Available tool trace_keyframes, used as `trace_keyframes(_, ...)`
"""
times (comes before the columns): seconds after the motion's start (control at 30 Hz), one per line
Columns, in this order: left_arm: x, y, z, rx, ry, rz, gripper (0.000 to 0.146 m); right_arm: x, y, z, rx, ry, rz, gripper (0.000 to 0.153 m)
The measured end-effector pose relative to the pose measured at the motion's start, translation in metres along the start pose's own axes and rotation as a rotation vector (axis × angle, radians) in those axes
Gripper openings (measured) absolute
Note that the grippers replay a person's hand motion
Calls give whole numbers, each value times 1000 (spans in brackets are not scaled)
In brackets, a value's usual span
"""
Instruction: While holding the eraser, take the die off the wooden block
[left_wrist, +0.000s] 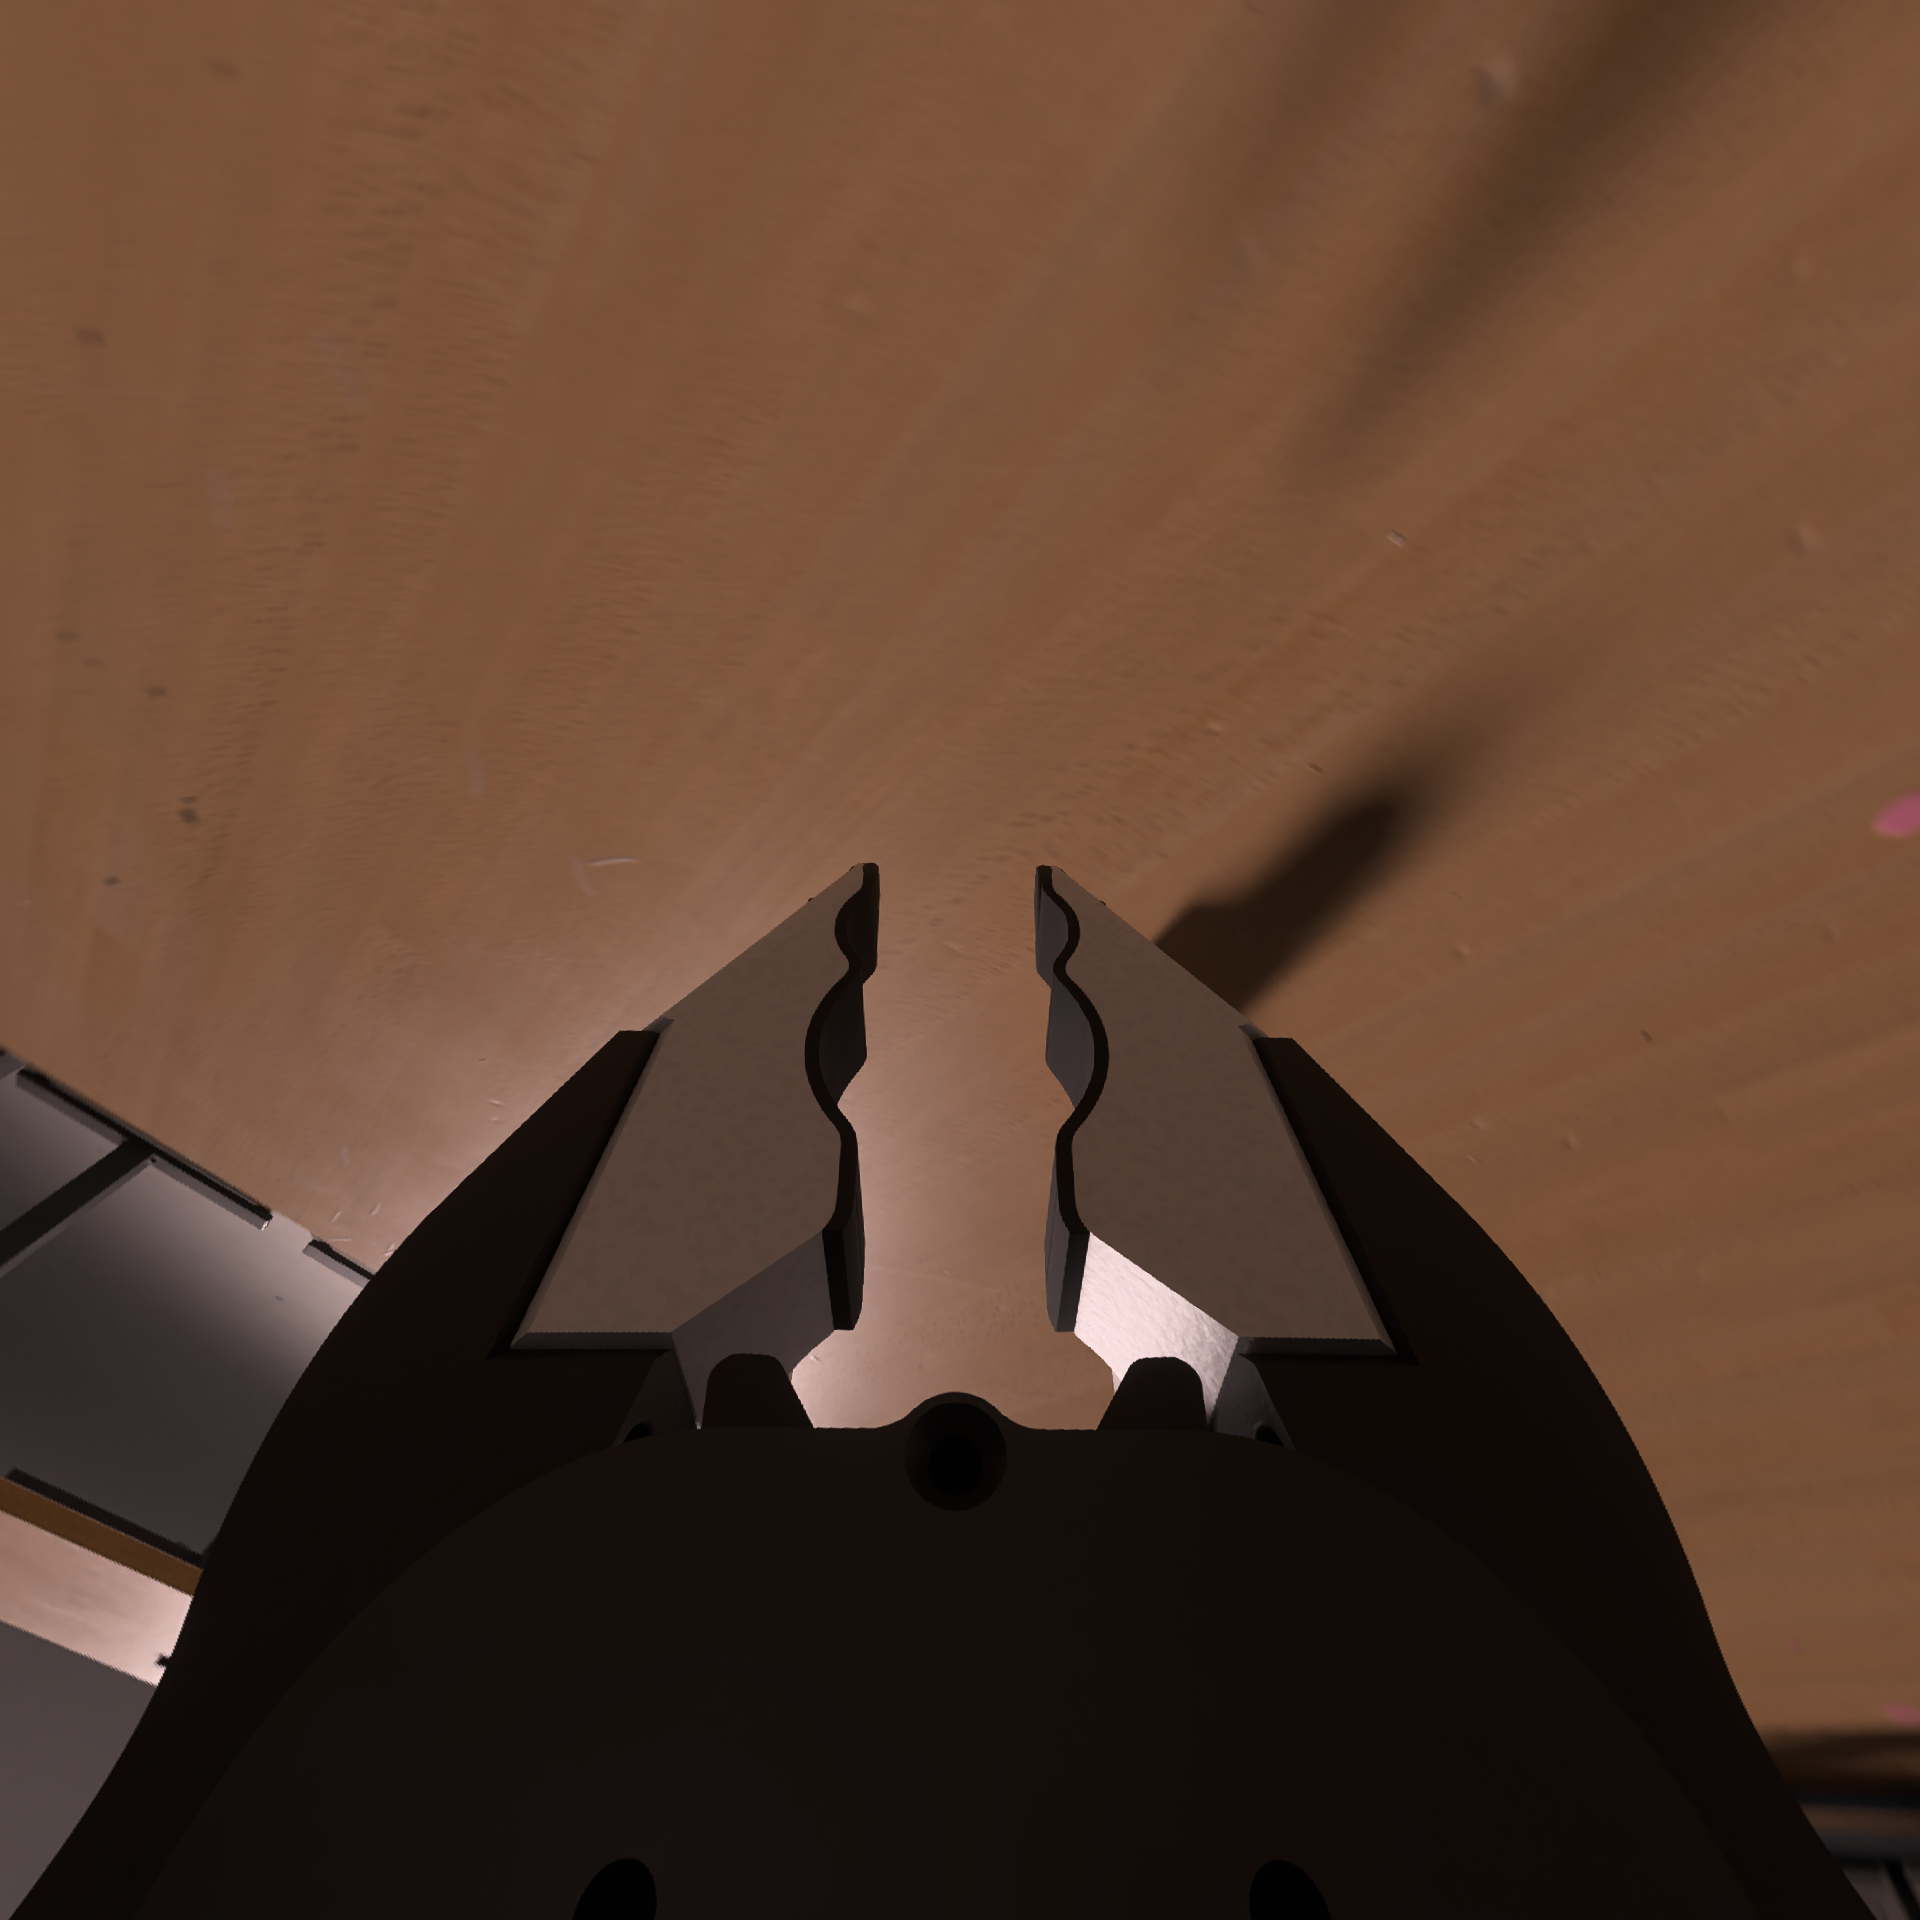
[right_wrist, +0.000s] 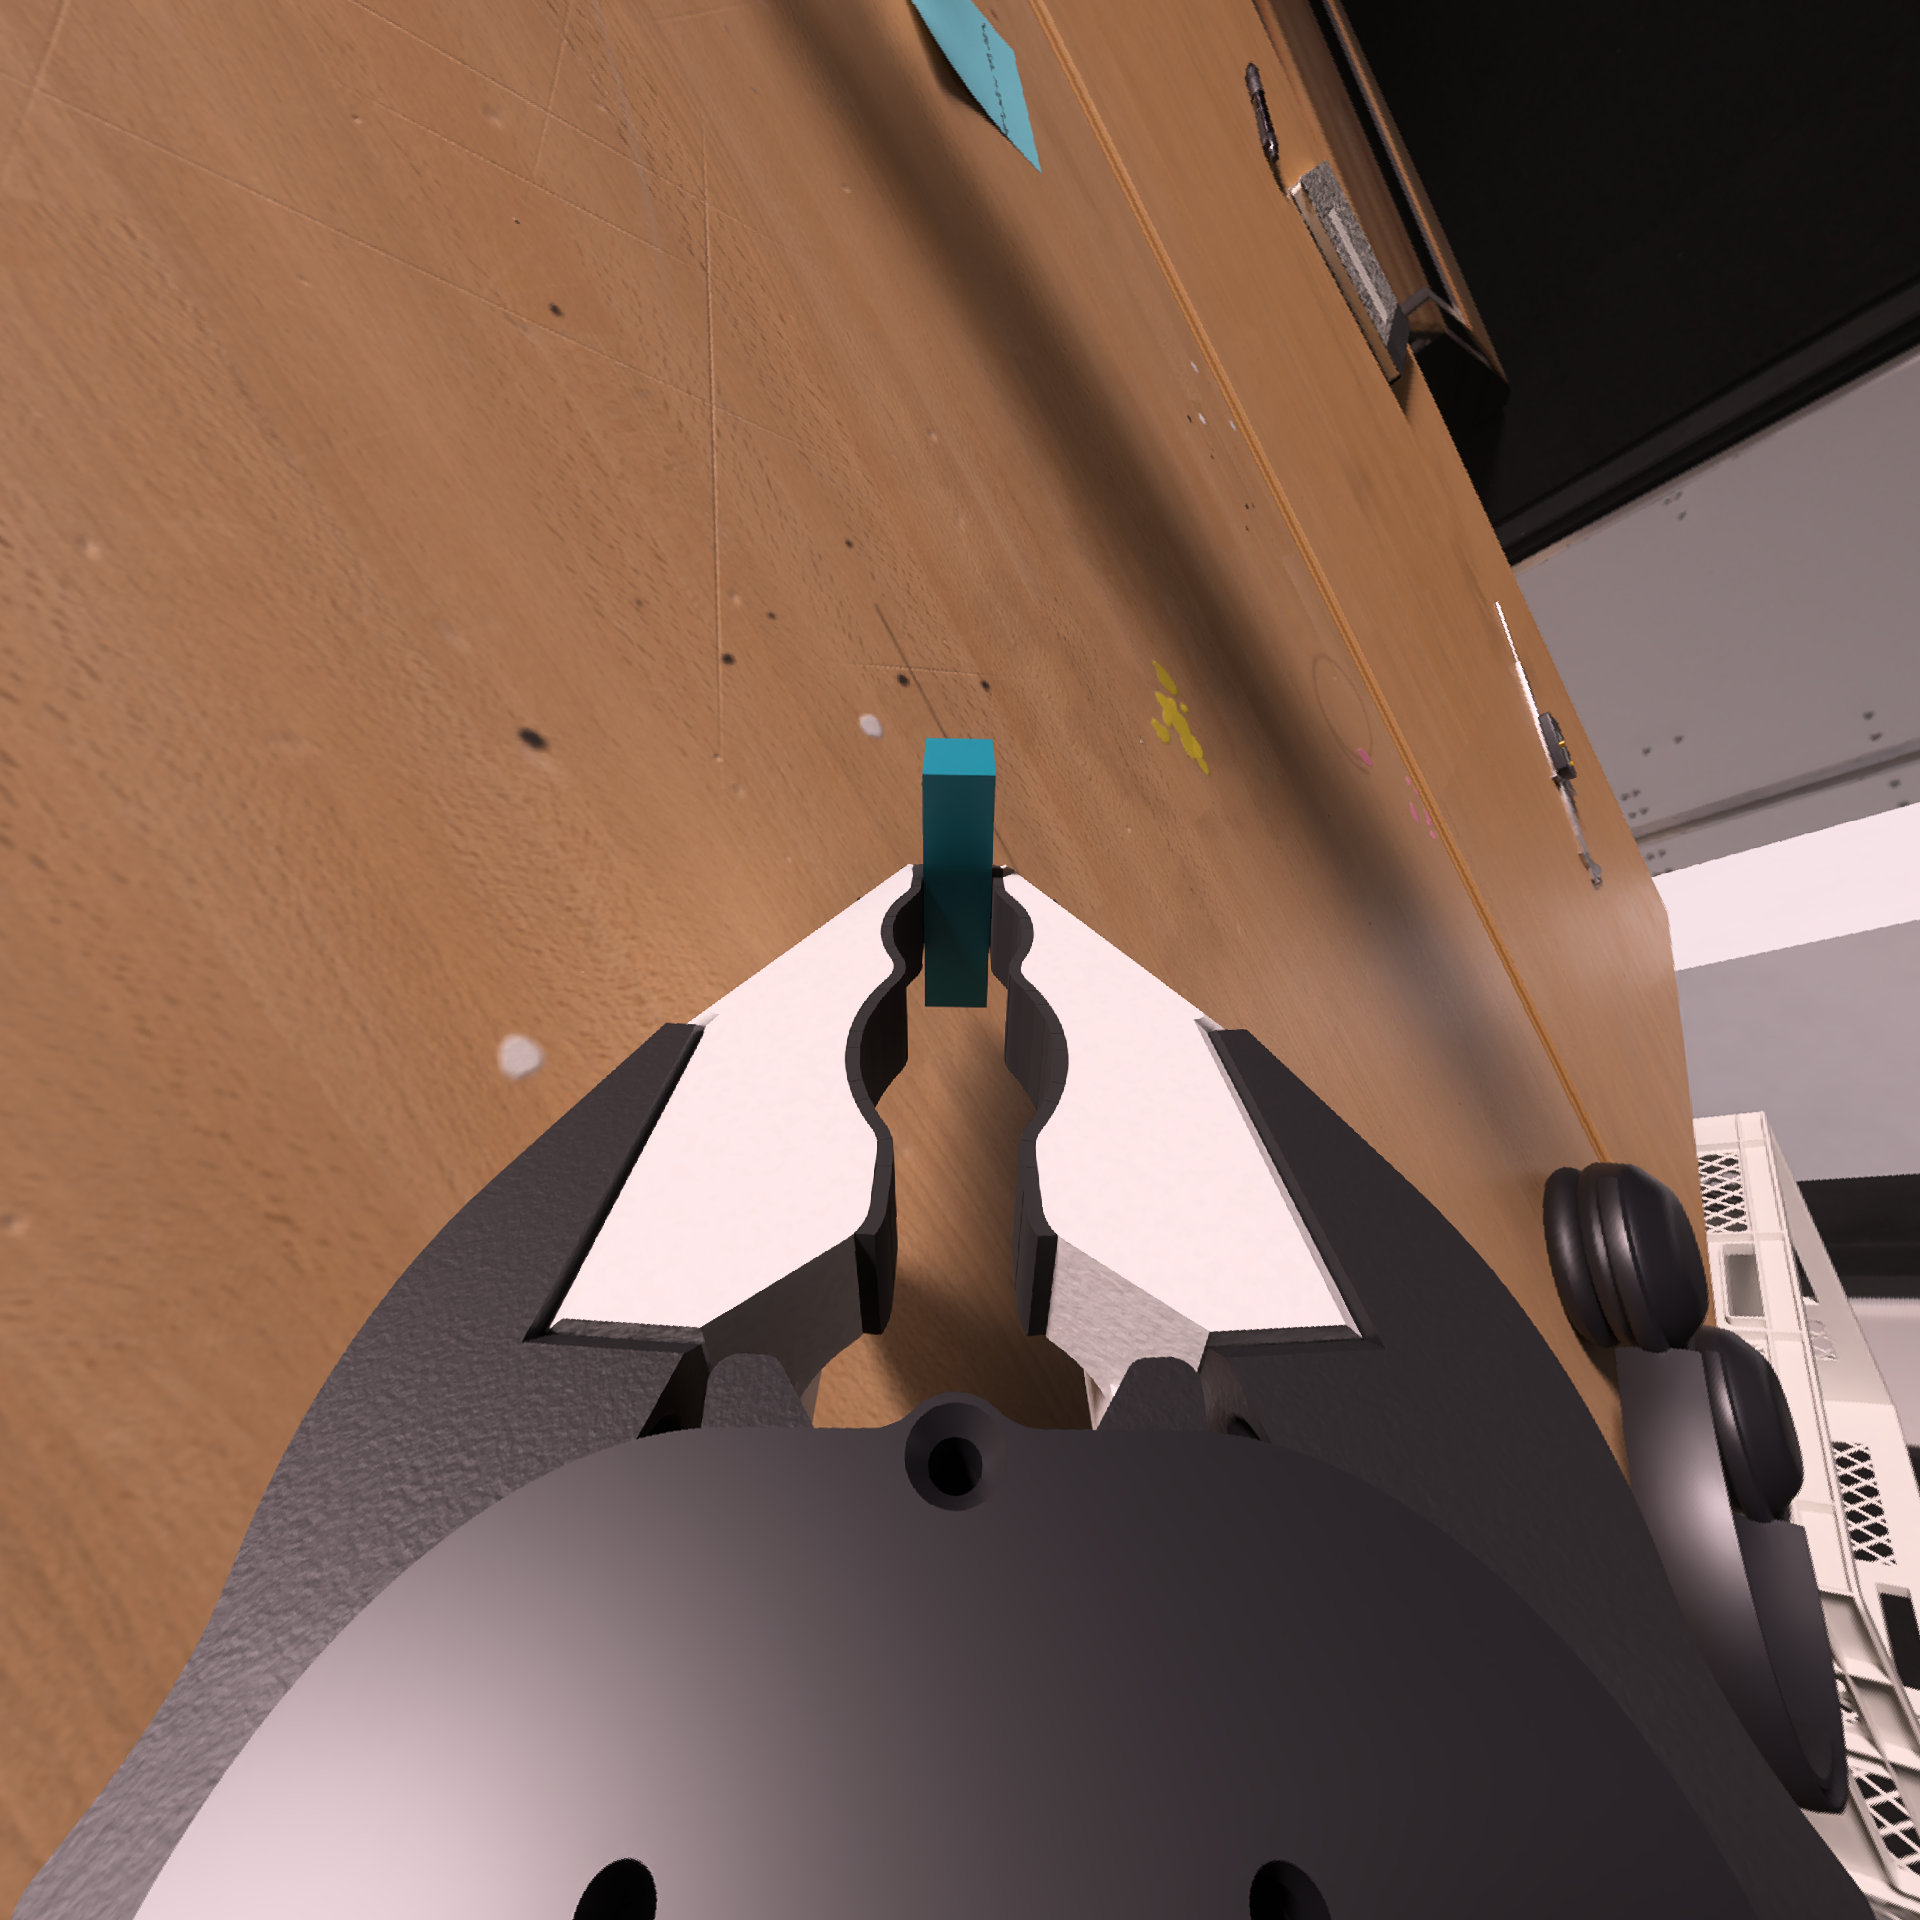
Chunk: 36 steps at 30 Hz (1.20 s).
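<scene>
My right gripper (right_wrist: 956, 873) is shut on a teal rectangular eraser (right_wrist: 957, 831). The eraser stands on end between the fingertips and sticks out past them, above the wooden table (right_wrist: 416, 520). My left gripper (left_wrist: 956, 873) is open and empty, with a gap between its fingertips, over bare wooden table (left_wrist: 831, 416). No die and no wooden block show in either view.
In the right wrist view a light blue sheet (right_wrist: 982, 78) lies on the table far ahead. The table edge (right_wrist: 1455, 727) runs down the right, with a white perforated crate (right_wrist: 1829, 1403) and a black rounded object (right_wrist: 1662, 1351) beyond it. A grey floor (left_wrist: 104, 1299) shows at the left wrist view's lower left.
</scene>
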<state>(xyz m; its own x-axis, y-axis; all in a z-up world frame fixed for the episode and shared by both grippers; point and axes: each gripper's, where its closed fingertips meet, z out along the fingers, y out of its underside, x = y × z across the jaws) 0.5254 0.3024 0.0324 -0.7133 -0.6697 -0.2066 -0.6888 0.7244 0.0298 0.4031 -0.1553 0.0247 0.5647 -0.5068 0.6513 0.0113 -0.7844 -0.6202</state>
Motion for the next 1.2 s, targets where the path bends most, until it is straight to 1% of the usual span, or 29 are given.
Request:
trace_keyframes(0.07,-18,-8,-4,58,-62,-45,31,0,0,0,-1,0,1,11)
trace_keyframes(0.13,-29,-24,-11,173,-91,-100,34,0,0,0,-2,0,1,11)
trace_keyframes(0.2,-28,-36,-20,274,-53,-137,34,0,0,0,-2,0,2,11)
trace_keyframes(0.27,-18,-34,-25,293,24,-119,33,0,0,0,-2,0,2,11)
trace_keyframes(0.3,-13,-30,-27,282,56,-108,36,0,0,0,-2,0,2,11)
trace_keyframes(0.37,2,-19,-33,252,114,-88,55,0,0,0,-3,-1,4,11)
trace_keyframes(0.4,17,-12,-37,236,184,-70,59,0,0,0,-3,-1,4,11)
trace_keyframes(0.47,54,5,-44,177,372,-16,66,0,0,0,-3,-1,4,11)
trace_keyframes(0.5,69,13,-45,135,435,25,68,0,0,0,-4,0,3,11)
trace_keyframes(0.53,78,21,-42,84,451,77,69,0,0,0,-4,0,4,11)
trace_keyframes(0.57,83,25,-36,38,422,132,71,1,0,0,-5,0,3,11)
trace_keyframes(0.63,87,25,-26,-15,362,202,84,1,0,0,-4,1,2,11)
trace_keyframes(0.73,94,27,-14,-86,353,224,101,1,0,0,-4,1,2,11)
trace_keyframes(0.8,95,32,-9,-128,314,238,108,1,1,0,-4,-1,4,11)
trace_keyframes(0.87,96,39,-5,-181,281,226,108,1,1,0,-4,-2,5,11)
trace_keyframes(0.93,96,44,-1,-254,263,214,106,1,1,0,-4,-2,4,11)
trace_keyframes(0.97,95,44,0,-259,257,212,104,1,1,0,-4,-2,4,11)
trace_keyframes(1.03,93,44,0,-256,262,207,94,1,1,0,-4,-3,5,11)
trace_keyframes(1.1,92,44,-2,-252,276,210,89,1,1,0,-4,-2,5,11)
trace_keyframes(1.13,92,45,-3,-258,290,208,78,1,1,0,-4,-2,5,11)
trace_keyframes(1.17,91,47,-4,-270,301,206,63,1,1,0,-4,-2,5,11)
trace_keyframes(1.2,91,49,-4,-280,307,206,56,1,1,0,-4,-2,5,11)
